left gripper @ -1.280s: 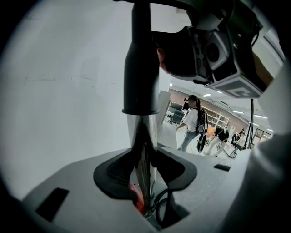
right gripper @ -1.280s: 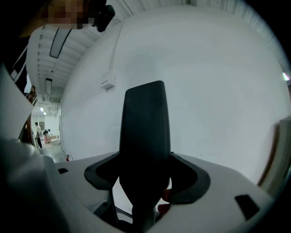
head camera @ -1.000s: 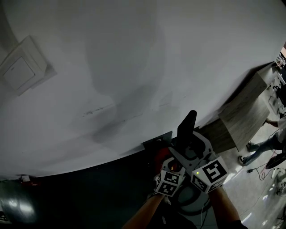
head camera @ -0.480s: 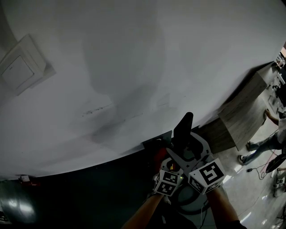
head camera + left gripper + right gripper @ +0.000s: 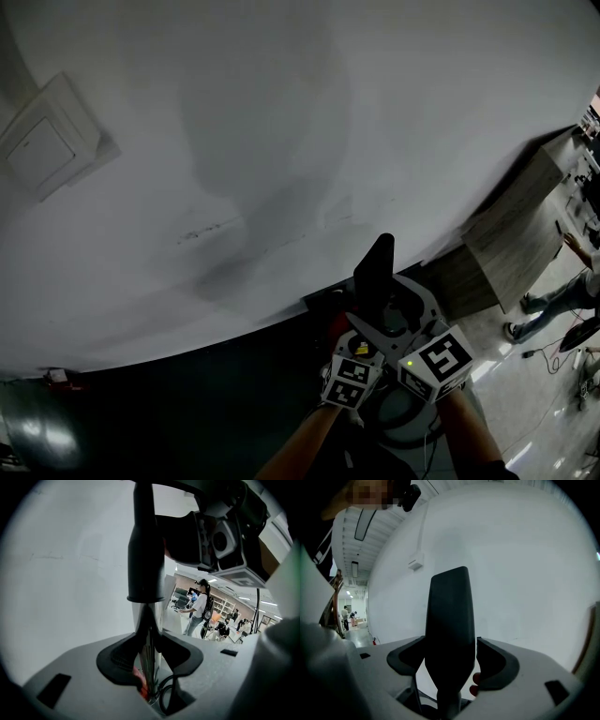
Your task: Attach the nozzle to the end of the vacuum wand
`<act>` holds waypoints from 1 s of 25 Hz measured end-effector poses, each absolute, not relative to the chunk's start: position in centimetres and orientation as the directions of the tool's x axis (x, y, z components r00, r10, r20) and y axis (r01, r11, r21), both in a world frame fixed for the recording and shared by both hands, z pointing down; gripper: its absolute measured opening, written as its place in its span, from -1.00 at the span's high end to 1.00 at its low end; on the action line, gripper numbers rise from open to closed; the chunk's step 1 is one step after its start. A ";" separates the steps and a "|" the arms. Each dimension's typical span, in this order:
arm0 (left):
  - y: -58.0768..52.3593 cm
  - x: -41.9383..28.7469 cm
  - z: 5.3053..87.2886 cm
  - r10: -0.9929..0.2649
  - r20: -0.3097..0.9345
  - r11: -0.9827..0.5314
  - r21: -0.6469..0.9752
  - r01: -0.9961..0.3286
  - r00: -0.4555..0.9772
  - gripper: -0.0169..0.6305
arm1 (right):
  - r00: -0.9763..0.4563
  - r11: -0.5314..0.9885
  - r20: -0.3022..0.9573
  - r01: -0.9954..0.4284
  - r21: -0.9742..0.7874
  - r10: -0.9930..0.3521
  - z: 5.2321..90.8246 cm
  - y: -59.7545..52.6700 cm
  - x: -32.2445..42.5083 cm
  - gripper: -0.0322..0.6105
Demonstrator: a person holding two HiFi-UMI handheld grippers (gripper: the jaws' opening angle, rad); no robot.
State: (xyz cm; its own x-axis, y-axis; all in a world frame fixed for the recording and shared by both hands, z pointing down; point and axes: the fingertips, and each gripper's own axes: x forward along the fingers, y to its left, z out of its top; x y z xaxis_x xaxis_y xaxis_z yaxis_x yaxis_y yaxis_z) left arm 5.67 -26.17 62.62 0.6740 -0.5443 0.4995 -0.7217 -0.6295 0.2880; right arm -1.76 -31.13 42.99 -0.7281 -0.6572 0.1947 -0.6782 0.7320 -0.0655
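Note:
My right gripper (image 5: 451, 663) is shut on a flat black nozzle (image 5: 450, 630) that stands upright between its pads. In the head view the nozzle (image 5: 373, 274) rises from the two grippers at bottom centre, in front of the white wall. My left gripper (image 5: 149, 654) is shut on the chrome vacuum wand (image 5: 150, 639), just below a black sleeve (image 5: 145, 545) that sits over the wand's upper end. The right gripper's body (image 5: 225, 536) hangs close above and to the right in the left gripper view. Both marker cubes (image 5: 352, 380) sit side by side; how sleeve and wand join is hidden.
A white wall (image 5: 281, 141) fills most of the head view, with a square panel (image 5: 42, 141) at upper left. A wooden cabinet (image 5: 511, 234) stands to the right, with a person (image 5: 562, 300) beyond it. Dark flooring (image 5: 169, 412) lies below. People (image 5: 199, 606) stand in the office behind.
The nozzle's tip has shifted a little to the left in the head view, and the right gripper has tilted with it. The left gripper has stayed in place.

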 end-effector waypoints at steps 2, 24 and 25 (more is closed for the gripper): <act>-26.4 5.5 62.6 -0.545 0.497 -0.629 0.289 -0.722 0.675 0.48 | -0.733 0.735 0.156 -0.676 -0.054 -0.663 42.0 -31.1 -1.4 -0.10; -31.8 -0.2 66.6 -0.610 0.464 -0.510 0.389 -0.767 0.642 0.47 | -0.610 0.508 0.064 -0.708 -0.490 -0.790 43.9 -28.2 9.5 0.48; -31.9 -0.4 66.7 -0.612 0.463 -0.508 0.393 -0.767 0.642 0.47 | -0.602 0.499 0.080 -0.722 -0.480 -0.794 44.5 -27.9 10.2 0.56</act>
